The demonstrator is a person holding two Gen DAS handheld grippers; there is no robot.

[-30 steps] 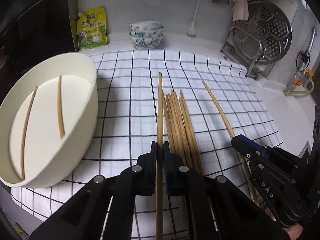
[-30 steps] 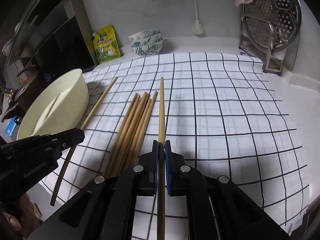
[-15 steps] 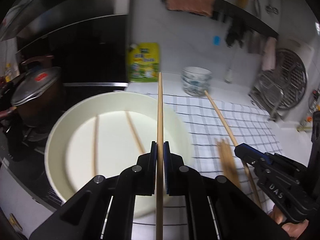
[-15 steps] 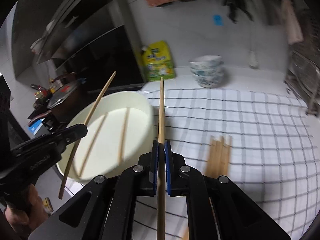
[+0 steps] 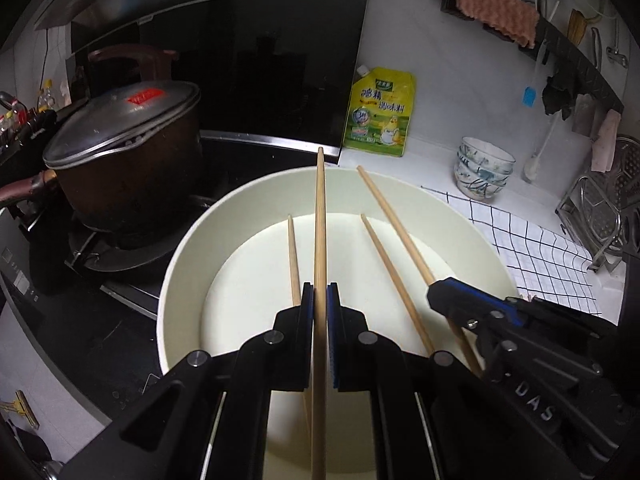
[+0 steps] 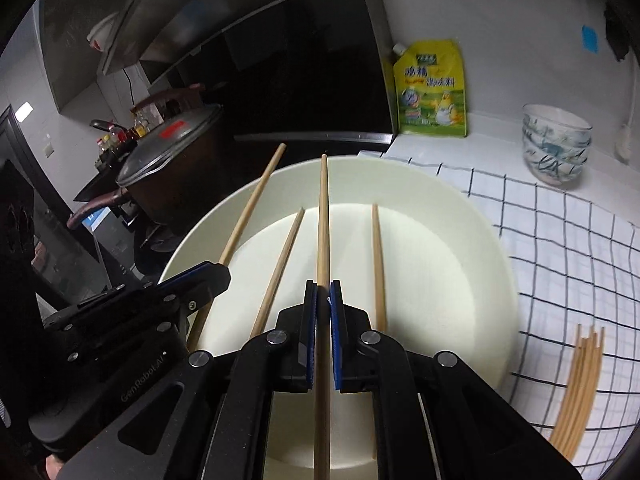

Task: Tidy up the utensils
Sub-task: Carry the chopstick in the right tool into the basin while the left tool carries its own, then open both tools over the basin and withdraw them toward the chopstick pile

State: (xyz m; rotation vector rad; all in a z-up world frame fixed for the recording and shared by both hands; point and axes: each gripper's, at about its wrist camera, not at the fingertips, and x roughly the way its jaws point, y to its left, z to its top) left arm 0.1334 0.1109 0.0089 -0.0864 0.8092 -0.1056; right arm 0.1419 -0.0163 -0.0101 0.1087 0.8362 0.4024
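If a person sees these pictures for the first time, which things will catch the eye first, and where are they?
First comes the big cream bowl in the middle, with two loose chopsticks lying on its bottom. Over it, the left tool and the right tool are each shut on one chopstick, side by side. Behind the bowl to the left stands a dark lidded pot on the stove, and a yellow pouch leans on the white wall.

A dim kitchen: at ten o'clock a dark lidded pot [image 5: 120, 152] sits on a black stove [image 5: 100, 320], with a glossy black splashback [image 5: 260, 72] behind it at twelve. At one o'clock a yellow pouch [image 5: 378, 114] leans on the white tiled wall [image 5: 460, 80]. Toward two, stacked bowls [image 5: 482, 168] stand on the white counter [image 5: 432, 168], beside a checked cloth [image 5: 536, 256] at three.
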